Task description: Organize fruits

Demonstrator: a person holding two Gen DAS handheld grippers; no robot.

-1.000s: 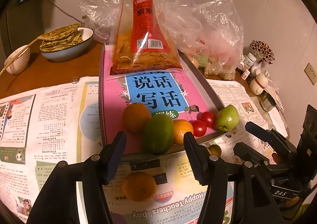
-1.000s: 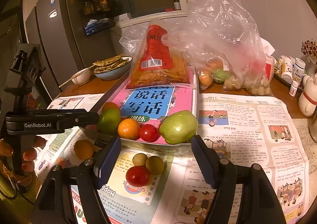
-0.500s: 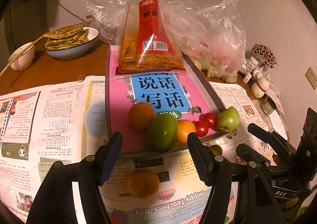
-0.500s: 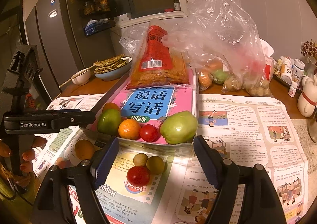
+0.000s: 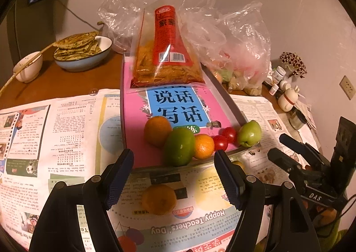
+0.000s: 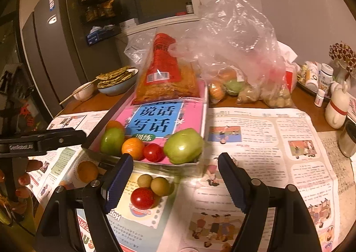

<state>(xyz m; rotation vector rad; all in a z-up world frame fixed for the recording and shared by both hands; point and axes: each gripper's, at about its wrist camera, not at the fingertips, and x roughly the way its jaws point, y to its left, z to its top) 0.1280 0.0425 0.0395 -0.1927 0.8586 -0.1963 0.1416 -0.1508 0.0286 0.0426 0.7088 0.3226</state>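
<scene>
A tray (image 5: 222, 96) lined with a pink book holds, at its near end, two oranges (image 5: 156, 130), a green fruit (image 5: 179, 147), two cherry tomatoes (image 5: 220, 142) and a green apple (image 5: 249, 134). My left gripper (image 5: 174, 158) hovers just before the tray over a loose orange (image 5: 159, 199); its jaws are opening and grip nothing. My right gripper (image 6: 175, 160) stands open and empty in front of the apple (image 6: 183, 145). Beneath it on the newspaper lie a red tomato (image 6: 142, 197) and two small yellowish fruits (image 6: 159, 185). Another orange (image 6: 87, 171) lies to the left.
A red snack bag (image 5: 166, 56) leans on the tray's far end. Plastic bags of produce (image 6: 244, 69) sit behind on the right. A bowl of flatbreads (image 5: 82, 51) and a small bowl (image 5: 29, 67) stand back left. Bottles and a figurine (image 6: 336, 105) line the right edge.
The left gripper's fingers have spread wider apart. The right gripper's fingers have parted only slightly. No fruit has moved.
</scene>
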